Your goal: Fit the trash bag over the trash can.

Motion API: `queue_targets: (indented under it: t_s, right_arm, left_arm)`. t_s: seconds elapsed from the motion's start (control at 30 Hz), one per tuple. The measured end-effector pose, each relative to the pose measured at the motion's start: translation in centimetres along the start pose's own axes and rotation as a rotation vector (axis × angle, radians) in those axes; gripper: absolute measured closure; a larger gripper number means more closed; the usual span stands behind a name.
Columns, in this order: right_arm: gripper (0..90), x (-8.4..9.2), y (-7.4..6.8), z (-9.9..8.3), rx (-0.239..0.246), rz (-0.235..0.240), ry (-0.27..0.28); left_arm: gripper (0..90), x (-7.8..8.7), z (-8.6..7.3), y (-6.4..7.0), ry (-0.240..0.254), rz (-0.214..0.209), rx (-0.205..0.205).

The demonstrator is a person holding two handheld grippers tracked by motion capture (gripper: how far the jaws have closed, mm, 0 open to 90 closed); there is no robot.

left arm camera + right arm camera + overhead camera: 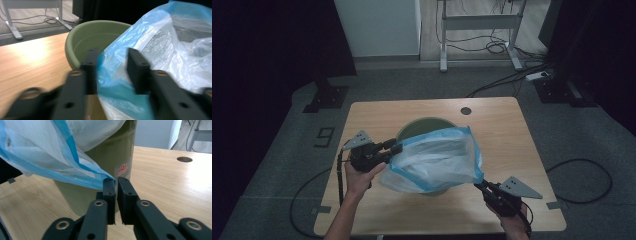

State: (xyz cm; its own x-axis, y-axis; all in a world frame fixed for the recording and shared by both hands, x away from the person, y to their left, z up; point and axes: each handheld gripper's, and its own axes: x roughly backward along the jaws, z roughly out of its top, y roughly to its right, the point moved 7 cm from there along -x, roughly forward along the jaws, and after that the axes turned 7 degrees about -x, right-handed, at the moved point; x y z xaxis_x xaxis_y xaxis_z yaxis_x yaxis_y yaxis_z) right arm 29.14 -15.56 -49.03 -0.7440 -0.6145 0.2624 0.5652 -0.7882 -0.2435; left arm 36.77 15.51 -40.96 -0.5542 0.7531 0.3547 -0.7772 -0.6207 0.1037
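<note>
Bag [437,157]: clear plastic liner with blue rim, spread in the air over the green bin [424,125], covering most of its mouth; the bin's rim shows at 12 o'clock of the bag. The bin stands upright at mid-table [502,125]. Left gripper [396,147] sits at 9 o'clock of the bag, level, pointing right. In the left gripper view its jaws stand well apart with the blue rim [110,75] bunched between them; film lies against the left jaw, but pads pressing on it: can't tell. Right gripper [479,184] sits at 4 o'clock of the bag, near the table's front edge, jaws nearly together with a narrow gap. In the right gripper view the bag's corner tip [110,180] ends at the left jaw's tip; a pinch isn't clear. Red sticker [122,170] on the bin's wall. Round cable hole [466,110] at 1 o'clock of the bin.
</note>
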Motion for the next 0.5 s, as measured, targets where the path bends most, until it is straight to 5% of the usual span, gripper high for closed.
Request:
queue_targets:
  t_s: [0.2,0.5]
  right_arm:
    - [42.3,2.2,-1.6,1.5,0.05,0.035,0.072]
    - [33.9,6.2,-4.0,5.8,0.077,0.081,0.157]
  left_arm:
    - [89.4,0.4,0.2,0.2,0.028,0.08,-0.049]
    - [88.9,0.4,0.4,0.8,0.055,0.087,-0.057]
